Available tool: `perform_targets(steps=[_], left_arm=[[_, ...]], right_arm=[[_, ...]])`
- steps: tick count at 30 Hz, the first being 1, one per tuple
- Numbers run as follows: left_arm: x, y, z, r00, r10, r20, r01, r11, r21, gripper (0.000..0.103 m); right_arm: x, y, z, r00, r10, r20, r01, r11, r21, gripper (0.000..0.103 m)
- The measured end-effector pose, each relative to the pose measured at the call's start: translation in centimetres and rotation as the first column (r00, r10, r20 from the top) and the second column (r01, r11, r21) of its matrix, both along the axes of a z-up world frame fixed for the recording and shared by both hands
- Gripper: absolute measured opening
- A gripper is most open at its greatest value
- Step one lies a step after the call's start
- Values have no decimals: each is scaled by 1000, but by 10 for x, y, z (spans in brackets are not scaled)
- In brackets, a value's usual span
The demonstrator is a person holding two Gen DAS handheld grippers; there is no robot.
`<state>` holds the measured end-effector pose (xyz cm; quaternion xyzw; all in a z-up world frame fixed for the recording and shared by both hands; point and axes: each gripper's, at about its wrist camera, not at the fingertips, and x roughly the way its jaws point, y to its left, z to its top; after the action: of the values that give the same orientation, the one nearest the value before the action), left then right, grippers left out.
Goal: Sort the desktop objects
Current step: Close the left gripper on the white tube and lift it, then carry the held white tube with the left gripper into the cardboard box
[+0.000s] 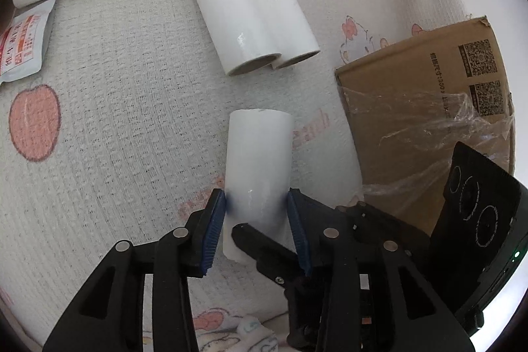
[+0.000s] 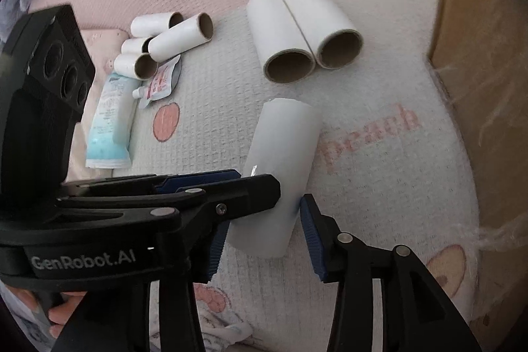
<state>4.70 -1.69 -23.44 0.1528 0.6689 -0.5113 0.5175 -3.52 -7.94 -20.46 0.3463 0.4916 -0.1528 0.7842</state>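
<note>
A white paper roll lies on the textured mat, also seen in the right wrist view. My left gripper is shut on its near end, blue pads pressed to both sides. My right gripper straddles the same roll; its right pad touches the roll, and its left finger is hidden behind the left gripper, which crosses in from the left. Two more white rolls lie side by side beyond, open ends showing in the right wrist view.
A cardboard box with plastic wrap stands at the right. Several smaller cardboard tubes, a white sachet and a blue-white tube lie at the far left. The right gripper's camera housing is close on the right.
</note>
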Motion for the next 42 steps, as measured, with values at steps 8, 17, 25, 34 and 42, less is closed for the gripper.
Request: perform_targets(steps=[8,17,25,34,42], left_arm=[[-3,-12,-11,1000,27,-16,-27,999,32,49],[0,-19,7,999,34,2,-34,999,16,48],[-11,-22,75,986,-20,164,39,993,-114,48],[-28,-21,149,963,-23,270,97,960,-263,48],[-48,-44,195,953,-64,295,173,915,-364,48]], right_arm=[[6,-3,-15,1000,-18,24,17,999,34,45],[6,-5,-4,997,-16,73,15,1000,12,45],[4,-4,48,986,-14,164,32,994,-107,45],[-9,0,119,968,2,250,79,946,-314,45],[-22,-4,172,952,11,307,136,881,-453,45]])
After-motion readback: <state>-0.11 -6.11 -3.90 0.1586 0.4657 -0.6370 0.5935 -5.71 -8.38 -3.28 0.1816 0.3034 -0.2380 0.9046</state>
